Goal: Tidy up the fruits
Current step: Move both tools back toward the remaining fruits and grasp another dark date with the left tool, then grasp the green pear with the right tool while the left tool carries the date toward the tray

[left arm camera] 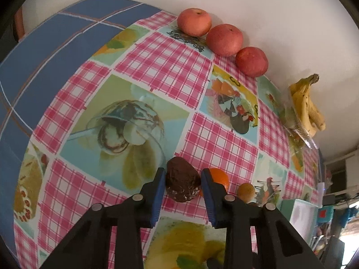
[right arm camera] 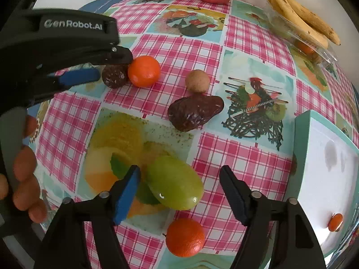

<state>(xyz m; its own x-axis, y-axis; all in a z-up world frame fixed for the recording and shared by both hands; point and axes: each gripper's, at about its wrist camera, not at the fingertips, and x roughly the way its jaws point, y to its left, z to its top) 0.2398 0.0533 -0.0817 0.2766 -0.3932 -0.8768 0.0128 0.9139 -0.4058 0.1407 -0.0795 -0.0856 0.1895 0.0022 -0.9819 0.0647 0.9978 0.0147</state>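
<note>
My left gripper (left arm camera: 182, 180) has its jaws around a dark brown wrinkled fruit (left arm camera: 182, 183) on the table, with small gaps at each side; it also shows in the right wrist view (right arm camera: 114, 76). A small orange (left arm camera: 218, 178) and a tan round fruit (left arm camera: 246, 191) lie just right of it. My right gripper (right arm camera: 179, 179) is open over a green grape (right arm camera: 176, 182), which lies nearer the left finger. A larger brown fruit (right arm camera: 195, 112), an orange (right arm camera: 144, 71) and another orange (right arm camera: 185, 236) lie around.
Three red apples (left arm camera: 224, 39) line the wall at the table's far edge. A banana bunch (left arm camera: 308, 105) lies on a clear plastic box (left arm camera: 300, 134). A teal-rimmed white tray (right arm camera: 325, 179) holding a small orange fruit (right arm camera: 335, 222) stands at the right.
</note>
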